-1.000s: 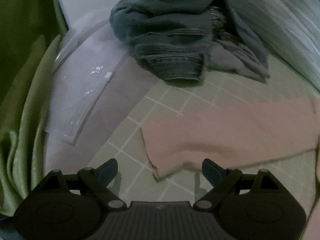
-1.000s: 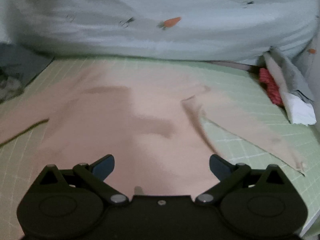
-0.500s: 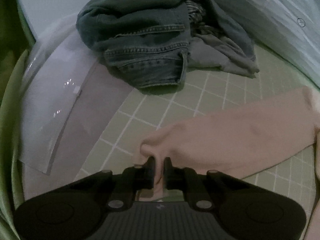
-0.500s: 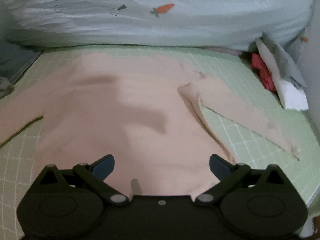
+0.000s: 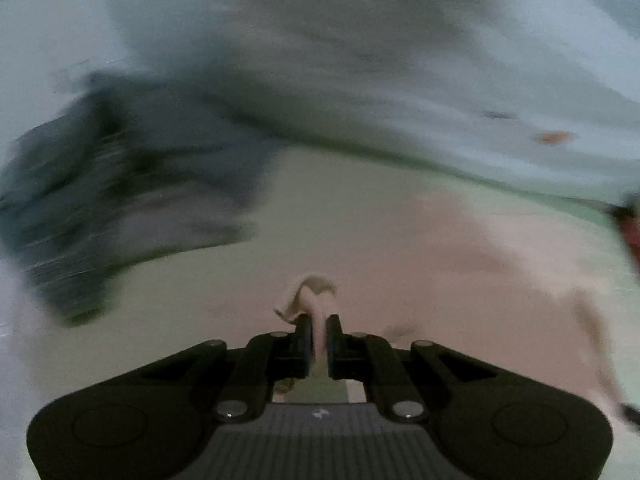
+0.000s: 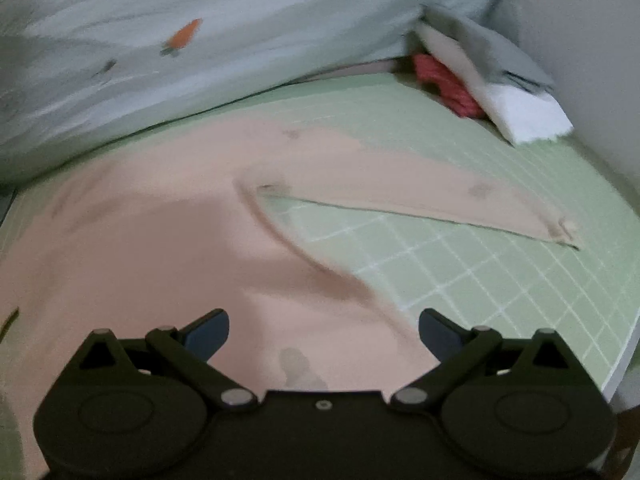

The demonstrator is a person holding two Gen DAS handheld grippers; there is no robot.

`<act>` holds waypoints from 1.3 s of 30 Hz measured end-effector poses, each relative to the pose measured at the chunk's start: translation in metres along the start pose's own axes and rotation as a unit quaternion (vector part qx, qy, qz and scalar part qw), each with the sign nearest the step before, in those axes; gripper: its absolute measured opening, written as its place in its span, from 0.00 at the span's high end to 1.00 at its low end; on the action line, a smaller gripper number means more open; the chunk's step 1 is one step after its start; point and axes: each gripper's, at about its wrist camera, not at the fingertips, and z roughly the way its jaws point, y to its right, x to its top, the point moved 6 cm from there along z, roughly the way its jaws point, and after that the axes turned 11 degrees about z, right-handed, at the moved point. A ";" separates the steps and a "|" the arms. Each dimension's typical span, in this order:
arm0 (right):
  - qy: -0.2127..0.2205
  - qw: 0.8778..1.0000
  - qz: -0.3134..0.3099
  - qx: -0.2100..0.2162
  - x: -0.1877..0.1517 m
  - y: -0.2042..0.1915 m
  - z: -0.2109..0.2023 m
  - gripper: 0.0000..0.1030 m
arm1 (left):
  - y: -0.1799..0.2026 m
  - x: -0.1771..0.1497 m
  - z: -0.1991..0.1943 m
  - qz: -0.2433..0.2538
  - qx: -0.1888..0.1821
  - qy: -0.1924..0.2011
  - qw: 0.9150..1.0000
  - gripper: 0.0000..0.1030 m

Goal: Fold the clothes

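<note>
Since the earlier frame the left gripper (image 5: 318,338), clamped on the cuff of the pink shirt (image 6: 152,248), has swung that sleeve inward over the body (left view blurred). The right gripper (image 6: 324,330) hovers with jaws apart. The shirt lies flat on the green mat (image 6: 500,280); its other sleeve reaches toward the mat's right edge, where bare mat remains.

1. The garment (image 6: 168,240) is pale pink, filling the frame's centre.
2. The mat (image 6: 460,280) is light green with a white grid, lower right.
3. The bedding (image 6: 200,40) is pale blue-green with orange carrots, across the top.
4. The red cloth (image 6: 444,88) and white cloth (image 6: 524,116) sit upper right.
</note>
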 end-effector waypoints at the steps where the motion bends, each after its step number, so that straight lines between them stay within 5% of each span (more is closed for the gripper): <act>1: -0.001 1.000 0.009 0.000 0.003 0.010 0.002 0.01 | 0.032 0.007 -0.004 0.014 -0.030 0.009 0.999 0.93; 4: -0.005 1.000 0.026 0.000 0.013 0.037 0.009 0.01 | 0.072 0.007 -0.009 0.036 -0.042 0.015 0.998 0.83; 9: -0.009 1.000 0.020 0.014 0.029 0.052 0.018 0.01 | 0.138 0.007 -0.019 0.073 -0.062 0.026 0.995 0.33; 12: -0.010 0.999 0.007 0.037 0.037 0.040 0.019 0.01 | 0.109 -0.008 -0.002 0.052 0.002 -0.019 0.998 0.23; 17: -0.033 0.996 -0.020 0.079 0.033 -0.016 0.026 0.06 | 0.047 -0.034 0.023 -0.003 0.040 -0.078 0.996 0.21; 23: -0.083 0.990 -0.044 0.101 -0.001 -0.093 0.042 0.19 | -0.026 -0.067 0.052 -0.069 0.085 -0.147 0.983 0.18; 31: -0.101 0.989 -0.063 0.084 -0.035 -0.149 0.050 0.24 | -0.066 -0.074 0.079 -0.053 0.046 -0.153 0.986 0.17; 33: -0.098 0.988 -0.087 0.079 -0.037 -0.156 0.050 0.30 | -0.066 -0.073 0.084 -0.063 0.032 -0.153 0.986 0.17; 37: -0.093 0.980 -0.150 0.093 -0.036 -0.169 0.045 0.91 | -0.061 -0.070 0.086 -0.092 0.012 -0.149 0.984 0.17; 39: -0.093 0.975 -0.168 0.107 -0.028 -0.171 0.042 0.98 | -0.055 -0.063 0.083 -0.096 0.007 -0.147 0.984 0.17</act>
